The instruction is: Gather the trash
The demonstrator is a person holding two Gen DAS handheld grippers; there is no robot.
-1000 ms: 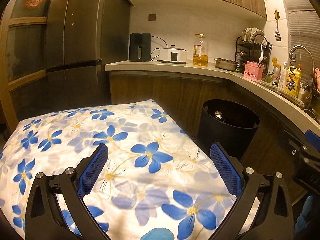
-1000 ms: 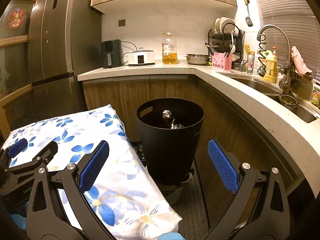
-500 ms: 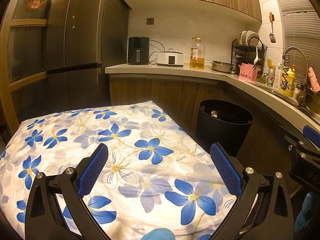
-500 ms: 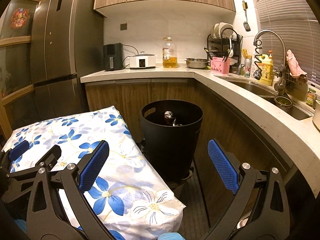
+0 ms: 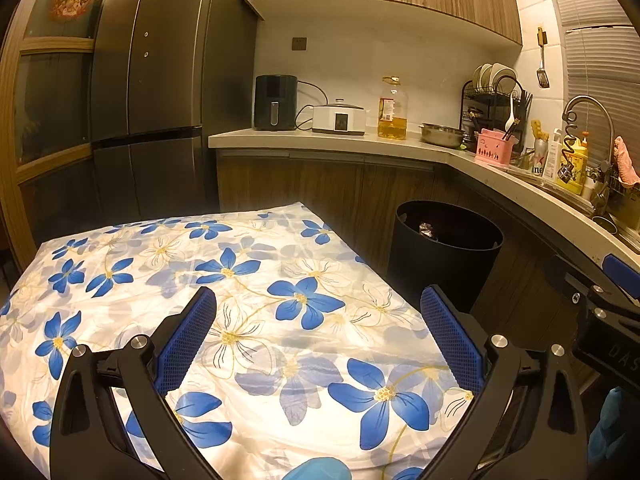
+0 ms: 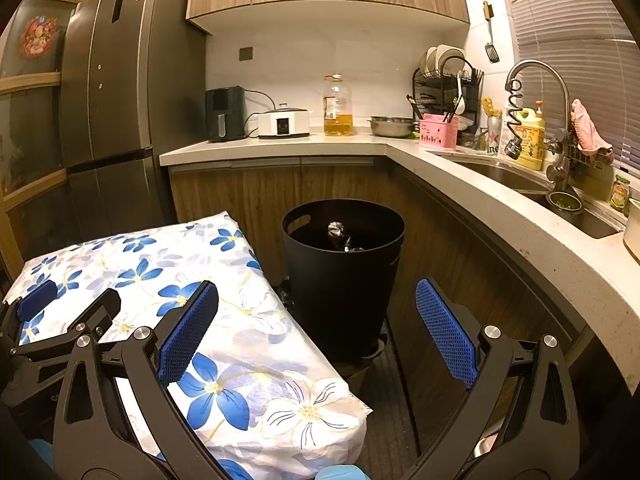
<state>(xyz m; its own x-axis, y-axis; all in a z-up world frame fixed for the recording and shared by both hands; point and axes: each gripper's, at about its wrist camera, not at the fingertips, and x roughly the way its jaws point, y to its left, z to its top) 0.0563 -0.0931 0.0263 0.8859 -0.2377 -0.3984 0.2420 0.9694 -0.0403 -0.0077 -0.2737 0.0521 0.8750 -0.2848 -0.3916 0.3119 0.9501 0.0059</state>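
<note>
Both grippers up and empty. Left gripper (image 5: 318,312) hangs over the floral tablecloth (image 5: 248,280), blue pads wide apart, nothing btwn them. Right gripper (image 6: 316,302) same story: fingers spread wide, nothing held, aimed at the black trash bin (image 6: 344,280).

Bin sits on the floor in the corner of the wooden cabinets, just beside the table's far right edge. Thru the right wrist cam you can see crumpled silvery trash (image 6: 338,234) down inside it, near the back wall. Left wrist cam catches the same bin (image 5: 444,256) w/ a bit of that shiny scrap (image 5: 427,229) peeking above the rim.

Tablecloth top looks bare in both views, blue and white flowers only. In the right cam the left gripper's body (image 6: 52,320) shows at the left edge, over the cloth; in the left cam a piece of the right gripper (image 5: 608,312) pokes in at the right edge.

Background: tall dark fridge (image 6: 120,100) on the left, countertop (image 6: 280,144) w/ air fryer (image 6: 225,114), white cooker (image 6: 284,122), oil bottle (image 6: 338,106), steel bowl (image 6: 392,126), pink caddy (image 6: 438,131), dish rack (image 6: 446,80). Sink (image 6: 520,180) and faucet (image 6: 536,80) on the right, yellow soap bottle (image 6: 530,136) beside it.

A bit of blue glove (image 6: 340,472) at the bottom edge.
</note>
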